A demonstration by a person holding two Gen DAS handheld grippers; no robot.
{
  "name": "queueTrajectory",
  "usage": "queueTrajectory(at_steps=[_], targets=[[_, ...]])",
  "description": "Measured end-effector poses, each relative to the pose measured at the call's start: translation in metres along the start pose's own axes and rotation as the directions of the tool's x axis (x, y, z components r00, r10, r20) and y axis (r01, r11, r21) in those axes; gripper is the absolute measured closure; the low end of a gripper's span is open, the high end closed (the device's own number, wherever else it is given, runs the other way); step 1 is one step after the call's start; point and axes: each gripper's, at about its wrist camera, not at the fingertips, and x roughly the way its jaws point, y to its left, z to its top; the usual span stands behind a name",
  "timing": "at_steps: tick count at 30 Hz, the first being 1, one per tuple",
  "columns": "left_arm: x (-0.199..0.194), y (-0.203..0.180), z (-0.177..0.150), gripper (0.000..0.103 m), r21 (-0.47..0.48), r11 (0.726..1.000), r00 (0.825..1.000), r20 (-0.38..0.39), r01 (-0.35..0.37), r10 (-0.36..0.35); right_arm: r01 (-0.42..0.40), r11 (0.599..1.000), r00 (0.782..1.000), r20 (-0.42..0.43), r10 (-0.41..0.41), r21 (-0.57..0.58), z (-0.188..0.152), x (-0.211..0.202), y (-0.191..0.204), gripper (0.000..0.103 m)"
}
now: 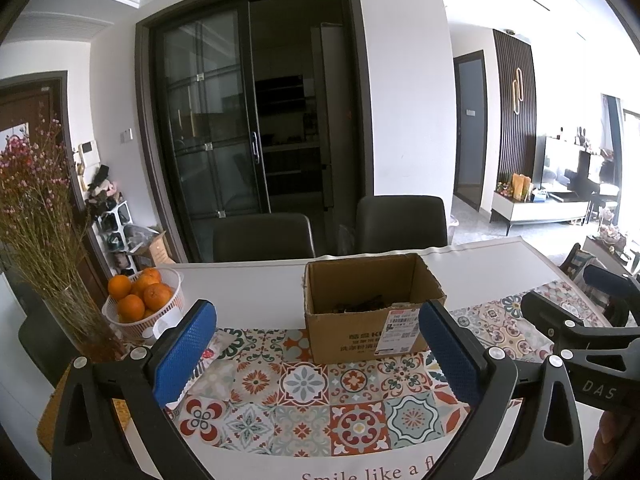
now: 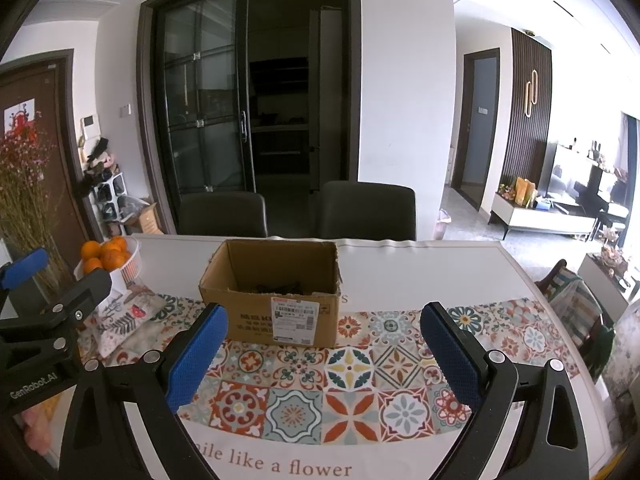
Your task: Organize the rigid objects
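Observation:
An open cardboard box (image 1: 372, 308) with a shipping label stands on the patterned tablecloth (image 1: 304, 392); dark small objects lie inside it. It also shows in the right wrist view (image 2: 276, 292). My left gripper (image 1: 316, 344) is open and empty, held above the cloth just in front of the box. My right gripper (image 2: 324, 344) is open and empty, also in front of the box. The right gripper shows at the right edge of the left wrist view (image 1: 580, 320). The left gripper shows at the left edge of the right wrist view (image 2: 44, 292).
A white basket of oranges (image 1: 140, 304) and a glass vase of dried flowers (image 1: 44, 240) stand at the table's left. A patterned pouch (image 2: 128, 320) lies left of the box. Two dark chairs (image 1: 400, 224) stand behind the table.

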Motion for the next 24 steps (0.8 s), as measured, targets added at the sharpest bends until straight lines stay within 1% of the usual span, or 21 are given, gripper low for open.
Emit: queueTrajectory(at_steps=[24], targets=[[-0.0019, 0.0004, 0.0019, 0.0, -0.001, 1.0, 1.0, 0.007, -0.001, 0.001, -0.006, 1.0, 1.0, -0.001, 0.006, 0.002, -0.0001, -0.0002, 0.0008, 0.006]])
